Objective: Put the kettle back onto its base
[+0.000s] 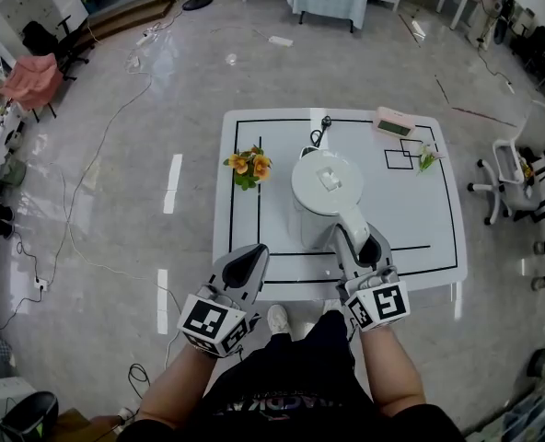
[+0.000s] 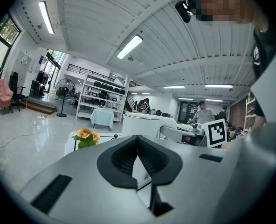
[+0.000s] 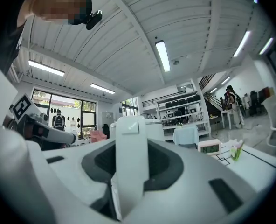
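The white kettle (image 1: 321, 187) is over the middle of the white table (image 1: 438, 238), lid up, its handle (image 1: 348, 221) pointing toward me. My right gripper (image 1: 361, 247) is shut on that handle; in the right gripper view the handle (image 3: 130, 167) runs upright between the dark pads, with the kettle body (image 3: 152, 127) behind it. My left gripper (image 1: 252, 260) hovers at the table's front edge, left of the kettle, shut and empty (image 2: 138, 160). A black cord (image 1: 319, 135) lies behind the kettle. The base is hidden, and I cannot tell whether the kettle rests on anything.
An orange flower bunch (image 1: 248, 166) sits on the table's left part, also seen in the left gripper view (image 2: 85, 136). A pink clock (image 1: 394, 124) and a small flower sprig (image 1: 427, 157) are at the back right. A white chair (image 1: 507, 178) stands right of the table.
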A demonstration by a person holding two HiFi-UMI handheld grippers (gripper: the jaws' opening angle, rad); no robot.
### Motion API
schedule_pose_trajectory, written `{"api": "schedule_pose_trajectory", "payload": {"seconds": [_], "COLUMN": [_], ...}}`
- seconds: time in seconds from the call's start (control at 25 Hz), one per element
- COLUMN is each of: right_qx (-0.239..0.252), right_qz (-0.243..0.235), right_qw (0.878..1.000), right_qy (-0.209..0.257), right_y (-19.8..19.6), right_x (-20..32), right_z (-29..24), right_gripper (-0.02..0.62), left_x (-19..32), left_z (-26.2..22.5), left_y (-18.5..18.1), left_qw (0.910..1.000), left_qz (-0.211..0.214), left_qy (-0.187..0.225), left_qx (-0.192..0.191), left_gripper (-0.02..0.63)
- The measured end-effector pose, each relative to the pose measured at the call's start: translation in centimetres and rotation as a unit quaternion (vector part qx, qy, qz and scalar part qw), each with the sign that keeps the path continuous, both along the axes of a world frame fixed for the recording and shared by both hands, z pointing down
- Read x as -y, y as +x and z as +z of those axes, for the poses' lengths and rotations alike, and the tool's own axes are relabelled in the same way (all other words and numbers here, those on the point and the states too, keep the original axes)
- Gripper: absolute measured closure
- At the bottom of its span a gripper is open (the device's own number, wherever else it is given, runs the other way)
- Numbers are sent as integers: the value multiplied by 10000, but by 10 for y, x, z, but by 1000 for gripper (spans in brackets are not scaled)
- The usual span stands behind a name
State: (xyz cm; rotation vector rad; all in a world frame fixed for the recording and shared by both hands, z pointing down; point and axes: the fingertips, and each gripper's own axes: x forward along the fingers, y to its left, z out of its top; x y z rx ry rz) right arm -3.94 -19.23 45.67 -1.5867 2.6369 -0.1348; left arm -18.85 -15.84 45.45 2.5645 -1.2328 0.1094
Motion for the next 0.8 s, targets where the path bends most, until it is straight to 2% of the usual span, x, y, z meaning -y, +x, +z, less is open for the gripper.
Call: {"api": "schedule_pose_trajectory", "payload": {"seconds": [0.48, 0.8], "right_qx": [-202, -209], "right_qz": [-211, -188], "right_qw": [9995, 9993], "right_qy": [-70, -265], "right_y": [-2, 0], "right_x": [-7, -16], "right_z": [6, 14], "right_gripper": [468, 462], "left_x": [0, -7], "left_z": [3, 4], "left_y": [10, 16], "left_qw": [9999, 9995], "left_qz": [119, 304], "left_qy": [-17, -13], "left_qx": [-71, -103], "left_gripper": [601, 601]}}
